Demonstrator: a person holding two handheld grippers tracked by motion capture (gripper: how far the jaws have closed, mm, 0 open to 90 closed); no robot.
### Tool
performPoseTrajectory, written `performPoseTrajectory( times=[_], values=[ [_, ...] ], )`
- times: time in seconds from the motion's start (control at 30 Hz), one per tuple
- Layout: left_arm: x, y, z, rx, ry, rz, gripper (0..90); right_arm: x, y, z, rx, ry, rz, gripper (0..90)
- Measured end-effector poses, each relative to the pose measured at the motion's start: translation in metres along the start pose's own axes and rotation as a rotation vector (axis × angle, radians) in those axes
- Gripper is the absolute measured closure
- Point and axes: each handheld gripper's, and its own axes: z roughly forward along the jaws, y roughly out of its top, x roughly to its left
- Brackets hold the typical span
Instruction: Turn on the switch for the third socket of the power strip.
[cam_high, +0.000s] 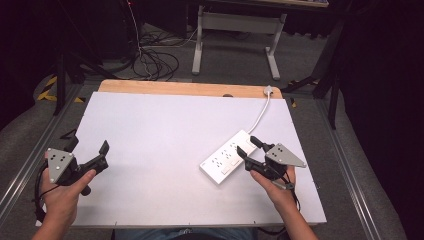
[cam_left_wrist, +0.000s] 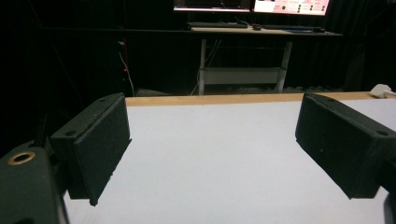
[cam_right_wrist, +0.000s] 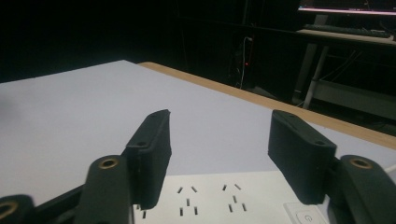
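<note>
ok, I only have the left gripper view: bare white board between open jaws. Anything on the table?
Observer: Yes, a white power strip lies right of centre.
Operator: Where's the right gripper?
Observer: The right gripper is over the strip's near right end, jaws open, nothing held.
Operator: Strip corded?
Observer: Yes, its white cable runs to the table's far edge.
Operator: And my left gripper?
Observer: The left gripper sits at the near left corner, apart from the strip.

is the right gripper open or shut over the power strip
Open. The right gripper shows a wide gap between its two black jaws, with the white power strip lying flat below and nothing held between them.
</note>
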Motion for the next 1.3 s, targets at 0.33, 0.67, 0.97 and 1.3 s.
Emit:
performPoseTrajectory(
  times=[0.33,0.67,0.97,1.3],
  values=[
    [-0.0001,0.0,-0.0001,-0.002,0.005,-0.006,10.7,-0.0053,-0.0005,-0.0037,-0.056,-0.012,0.064,21.6],
    [0.0001,0.0001,-0.0004,-0.001,0.005,-0.008,10.7,-0.0089,-0.0011,-0.0077,-0.092,-0.01,0.073,9.0],
    [0.0006,0.0002,-0.0006,-0.002,0.007,-0.005,10.7,-0.0087,-0.0018,-0.0079,-0.102,-0.012,0.07,3.0],
    [0.0008,0.0004,-0.0007,-0.002,0.004,-0.007,8.9,-0.0079,-0.002,-0.0071,-0.1,-0.001,0.07,3.2]
  ],
)
